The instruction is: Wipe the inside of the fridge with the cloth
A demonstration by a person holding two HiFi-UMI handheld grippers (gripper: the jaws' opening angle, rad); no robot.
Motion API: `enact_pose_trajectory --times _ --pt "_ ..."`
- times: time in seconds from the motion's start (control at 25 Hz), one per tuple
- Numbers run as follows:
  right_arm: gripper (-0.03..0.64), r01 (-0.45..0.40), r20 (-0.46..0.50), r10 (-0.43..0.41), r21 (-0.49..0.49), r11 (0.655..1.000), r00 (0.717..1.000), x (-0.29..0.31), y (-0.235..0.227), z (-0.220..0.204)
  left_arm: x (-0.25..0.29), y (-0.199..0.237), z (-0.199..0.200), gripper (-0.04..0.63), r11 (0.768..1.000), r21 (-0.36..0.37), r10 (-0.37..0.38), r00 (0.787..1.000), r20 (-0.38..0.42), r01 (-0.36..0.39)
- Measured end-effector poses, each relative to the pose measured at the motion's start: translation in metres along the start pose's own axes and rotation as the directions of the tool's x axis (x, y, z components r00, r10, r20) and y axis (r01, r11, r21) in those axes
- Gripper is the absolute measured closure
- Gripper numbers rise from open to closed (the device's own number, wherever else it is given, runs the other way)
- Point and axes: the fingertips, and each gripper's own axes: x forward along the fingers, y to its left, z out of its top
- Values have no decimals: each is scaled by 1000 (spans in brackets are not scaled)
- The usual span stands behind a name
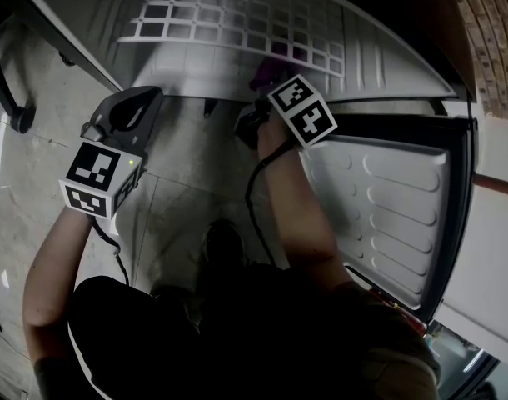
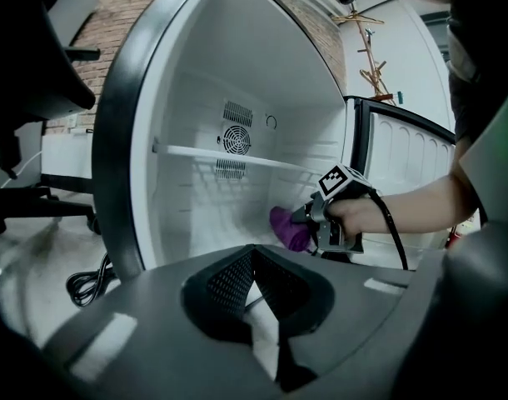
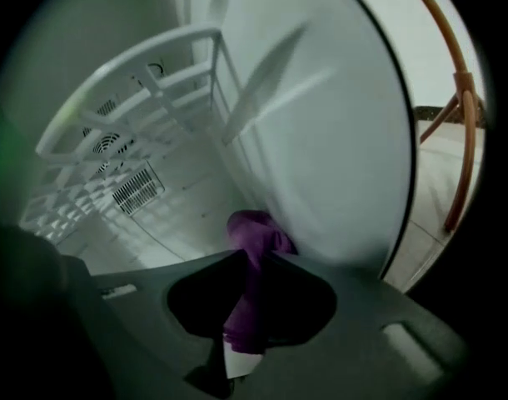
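The open fridge (image 2: 121, 140) has a white inside with a wire shelf (image 1: 237, 23) across it. My right gripper (image 3: 252, 255) reaches in below the shelf and is shut on a purple cloth (image 3: 256, 227). The cloth's bunched end presses on the fridge's right inner wall (image 3: 321, 140). From the left gripper view, the right gripper (image 2: 308, 219) and the cloth (image 2: 289, 227) show low in the compartment. In the head view the cloth (image 1: 268, 72) peeks out ahead of the right gripper (image 1: 258, 98). My left gripper (image 1: 141, 98) hangs outside the fridge to the left, shut and holding nothing.
The fridge door (image 1: 387, 198) stands open at the right. A vent and fan grille (image 2: 235, 140) sit on the back wall. A coiled black cable (image 2: 87, 286) lies on the floor left of the fridge. A chair base (image 1: 21, 119) is at far left, a coat stand (image 2: 372, 57) beyond the door.
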Motion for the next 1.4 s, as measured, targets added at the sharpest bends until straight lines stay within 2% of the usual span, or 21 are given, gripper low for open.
enact_pose_trajectory --times 0.12,0.32,0.48,0.56,0.72,0.92,1.08,1.16,1.28,1.4 --pt "568 -25 -61 24 -10 1000 998 6 1 -18 -3 4 -6 577 1000 -15 9 1000 -4 -9" --pt "568 -99 -79 93 -66 993 992 -6 20 -26 -10 12 -6 575 996 -67 52 999 6 -51" --pt "568 -144 -140 131 -89 986 981 -33 41 -34 -30 7 15 575 997 -36 73 997 19 -72" --pt "568 -148 -196 126 -101 984 972 -54 52 -46 -48 0 26 577 995 -40 87 996 16 -86" --pt "568 -166 -322 112 -146 975 940 -117 68 -74 -94 -27 40 577 988 -97 118 993 -25 -120" --pt "568 -224 -374 147 -172 959 916 -196 106 -60 -138 -52 77 577 976 -151 150 987 -63 -158" --pt "568 -321 -384 207 -263 910 900 -267 149 -22 -179 -74 125 577 958 -205 190 979 -80 -202" --pt "568 -369 -387 232 -329 869 892 -306 166 -1 -203 -82 148 577 925 -289 231 969 -92 -248" --pt "568 -411 -388 244 -438 800 889 -365 179 23 -241 -92 188 577 869 -388 310 949 -56 -307" --pt "568 -431 -387 252 -496 753 887 -416 185 42 -272 -117 220 577 858 -420 301 952 -54 -295"
